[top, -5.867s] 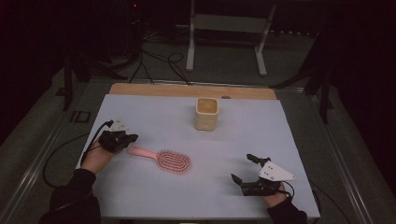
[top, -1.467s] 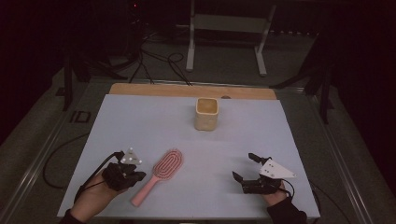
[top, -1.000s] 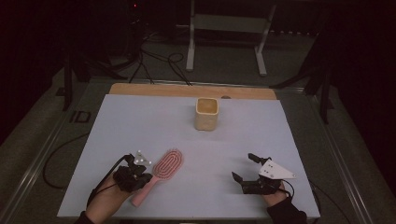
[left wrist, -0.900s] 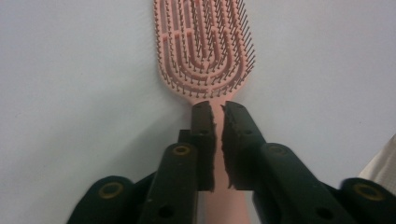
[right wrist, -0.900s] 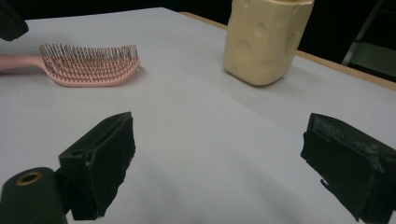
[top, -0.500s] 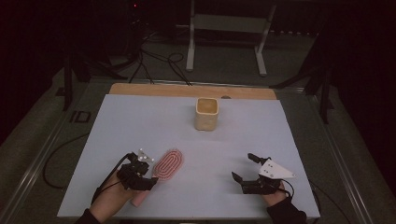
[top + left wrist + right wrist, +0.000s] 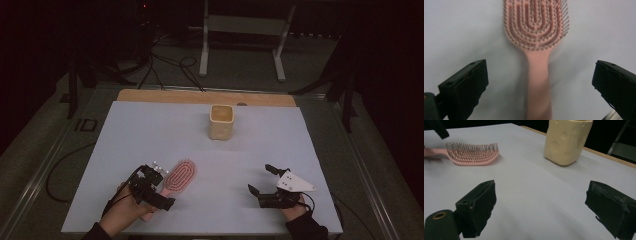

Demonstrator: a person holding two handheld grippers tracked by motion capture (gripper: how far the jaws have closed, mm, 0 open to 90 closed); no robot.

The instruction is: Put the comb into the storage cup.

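**Left jaws let go of the pink brush**

The left gripper (image 7: 159, 192) has just been opening; its jaws now stand wide either side of the pink hairbrush (image 7: 179, 175) handle, pads clear of it (bristles up, head toward 1 o'clock). The brush lies on the white table (image 7: 150, 130), at 7 o'clock from the cream cup (image 7: 221, 121). The right gripper (image 7: 260, 180) rests agape, holding nothing.
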